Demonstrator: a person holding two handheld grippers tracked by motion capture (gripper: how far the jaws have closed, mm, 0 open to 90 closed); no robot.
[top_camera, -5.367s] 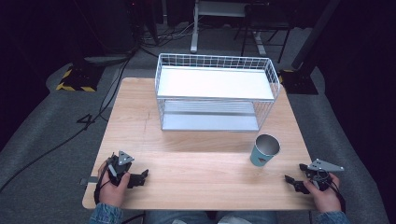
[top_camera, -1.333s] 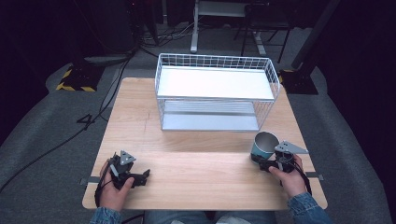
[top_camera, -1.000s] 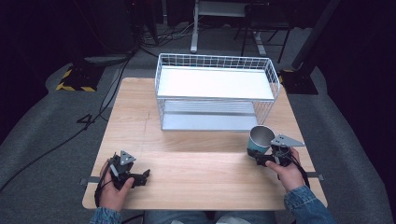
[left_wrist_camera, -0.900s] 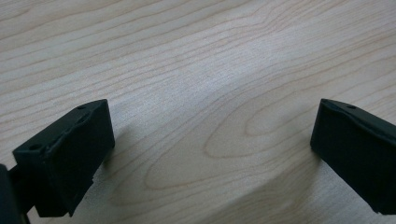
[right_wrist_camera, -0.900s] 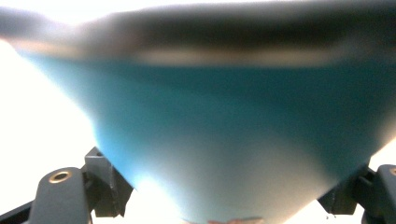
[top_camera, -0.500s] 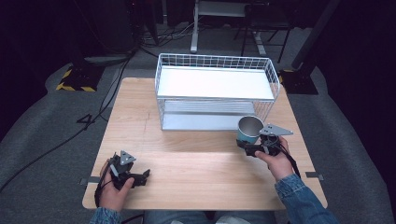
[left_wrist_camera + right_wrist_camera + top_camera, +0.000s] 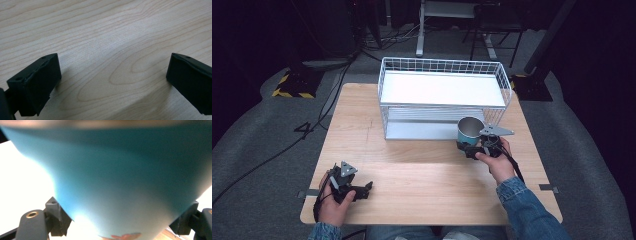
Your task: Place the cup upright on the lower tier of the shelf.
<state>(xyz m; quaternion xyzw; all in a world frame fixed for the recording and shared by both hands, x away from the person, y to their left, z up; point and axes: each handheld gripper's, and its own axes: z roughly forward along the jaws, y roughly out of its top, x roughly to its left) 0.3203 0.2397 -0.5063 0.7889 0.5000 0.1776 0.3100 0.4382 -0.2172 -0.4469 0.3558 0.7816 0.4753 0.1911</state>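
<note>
We hold the teal cup (image 7: 469, 131) upright in our right gripper (image 7: 469, 149), clenched on its lower wall, just near the wire basket (image 7: 504, 82), which lies straight beyond, while the left gripper (image 7: 364, 189) rests released on the desk (image 7: 422, 175).

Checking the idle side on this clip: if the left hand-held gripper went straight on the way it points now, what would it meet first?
Probably nothing: the left hand-held gripper lies open on the table, pointing right along bare wood. Its own view shows wood grain between the jaws.
</note>
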